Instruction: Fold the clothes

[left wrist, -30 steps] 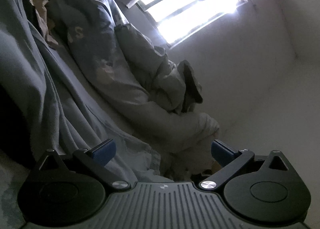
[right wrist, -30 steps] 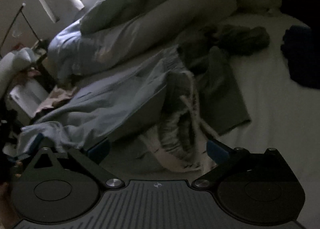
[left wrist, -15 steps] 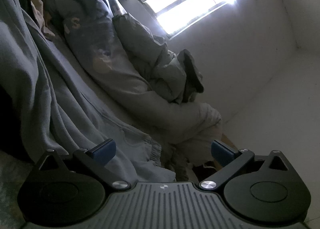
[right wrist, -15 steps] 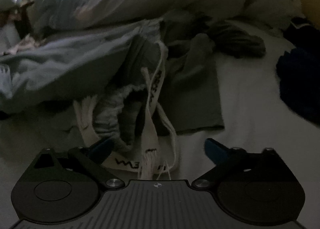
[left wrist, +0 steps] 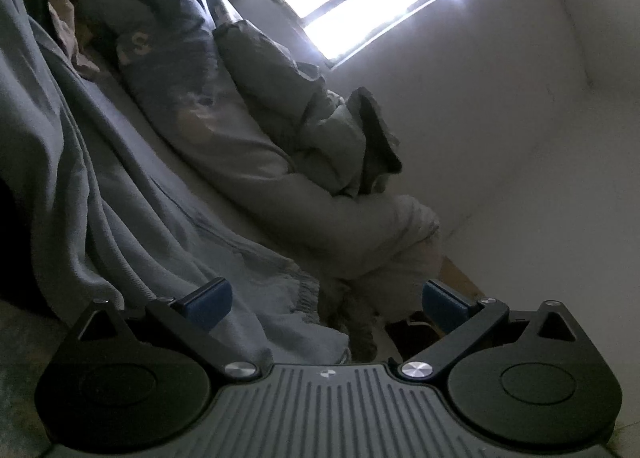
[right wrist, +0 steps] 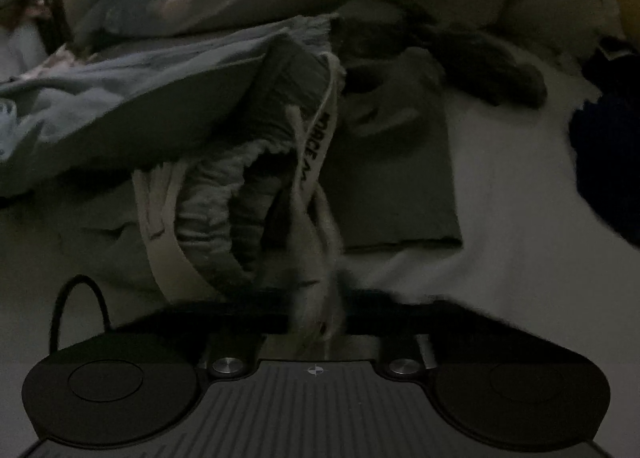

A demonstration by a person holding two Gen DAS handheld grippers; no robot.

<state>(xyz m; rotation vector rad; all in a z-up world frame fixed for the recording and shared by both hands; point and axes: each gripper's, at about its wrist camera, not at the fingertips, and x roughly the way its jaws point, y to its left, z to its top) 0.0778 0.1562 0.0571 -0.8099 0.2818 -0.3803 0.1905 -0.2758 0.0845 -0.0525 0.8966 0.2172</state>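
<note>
Right gripper [right wrist: 316, 322] pinches only the pale cords of the grey pants

The cords [right wrist: 320, 250] are thin, so they may slip out, or pull long and leave the grey pants [right wrist: 224, 186] on the bed [right wrist: 500, 186] in a bunch. The right jaws have just closed tight on the cords, right at the gripper. The pants lie just past it, partly under a blue cloth [right wrist: 120, 98]. The left gripper [left wrist: 326, 300] is wide open and holds nothing; the blue cloth [left wrist: 120, 194] lies just beside its left finger.
</note>
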